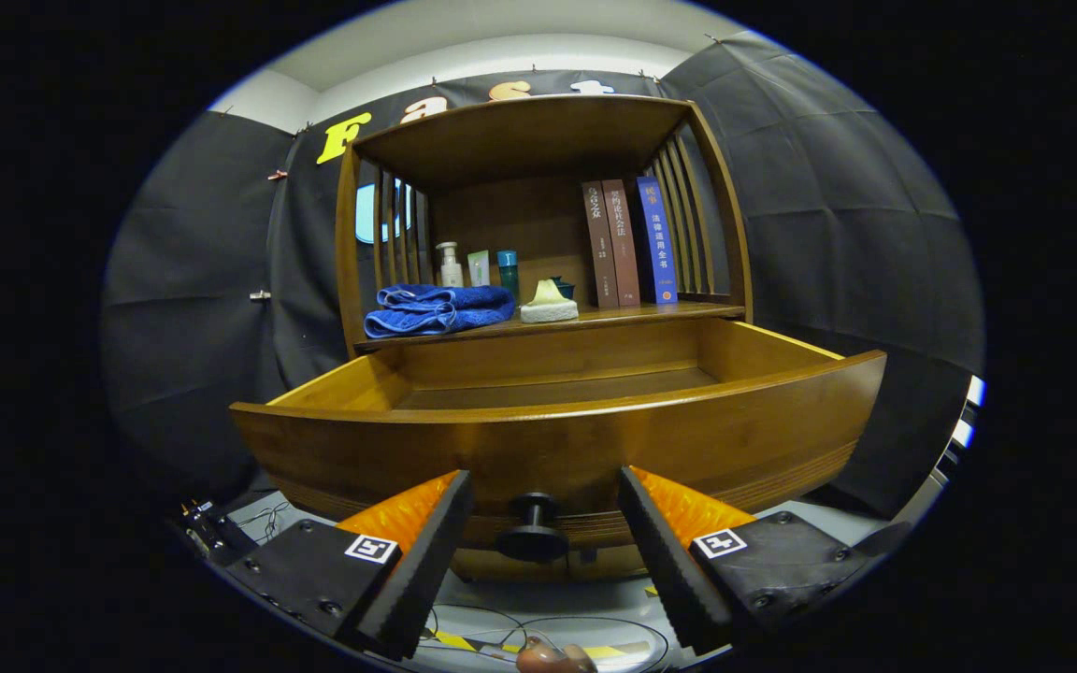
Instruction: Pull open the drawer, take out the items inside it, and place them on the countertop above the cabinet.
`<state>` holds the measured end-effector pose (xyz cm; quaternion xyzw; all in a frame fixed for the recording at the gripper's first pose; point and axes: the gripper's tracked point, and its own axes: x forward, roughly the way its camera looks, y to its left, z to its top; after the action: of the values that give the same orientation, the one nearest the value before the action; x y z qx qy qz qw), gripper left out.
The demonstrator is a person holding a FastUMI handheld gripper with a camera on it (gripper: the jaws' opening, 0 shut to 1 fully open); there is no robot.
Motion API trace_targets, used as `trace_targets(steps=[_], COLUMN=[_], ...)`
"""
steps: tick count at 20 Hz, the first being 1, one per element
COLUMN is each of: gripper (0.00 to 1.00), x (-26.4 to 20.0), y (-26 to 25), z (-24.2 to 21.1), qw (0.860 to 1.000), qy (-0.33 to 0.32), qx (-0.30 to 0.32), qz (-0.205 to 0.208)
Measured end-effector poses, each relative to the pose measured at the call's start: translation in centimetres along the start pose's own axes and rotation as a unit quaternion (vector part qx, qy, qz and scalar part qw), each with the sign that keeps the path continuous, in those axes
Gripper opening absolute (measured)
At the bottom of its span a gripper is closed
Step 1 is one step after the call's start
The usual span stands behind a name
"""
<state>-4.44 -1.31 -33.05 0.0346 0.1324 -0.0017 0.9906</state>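
Observation:
The wooden drawer (557, 439) stands pulled out toward me, its curved front wall close ahead of the fingers. Its dark round knob (532, 531) sits between my two fingers, which stand apart on either side without touching it. My gripper (546, 500) is open. The part of the drawer's floor that I can see is bare wood; the front wall hides the near part. On the countertop (651, 312) above the drawer lie a folded blue towel (438, 309) and a pale sponge (549, 305).
At the back of the countertop stand a pump bottle (449, 264), a tube (479, 268) and a teal bottle (508, 272). Three books (628, 243) stand upright at the right, against the slatted side. A wooden roof (520, 126) covers the shelf. Cables (538, 636) lie on the floor below.

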Motion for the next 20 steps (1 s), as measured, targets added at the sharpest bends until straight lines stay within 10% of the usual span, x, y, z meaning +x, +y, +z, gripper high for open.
trace_targets(steps=[20], gripper=[1.0], x=[6.9], y=[-0.1], z=[2.2], qw=[0.999], qy=[-0.008], qx=[-0.01], qz=[-0.032])
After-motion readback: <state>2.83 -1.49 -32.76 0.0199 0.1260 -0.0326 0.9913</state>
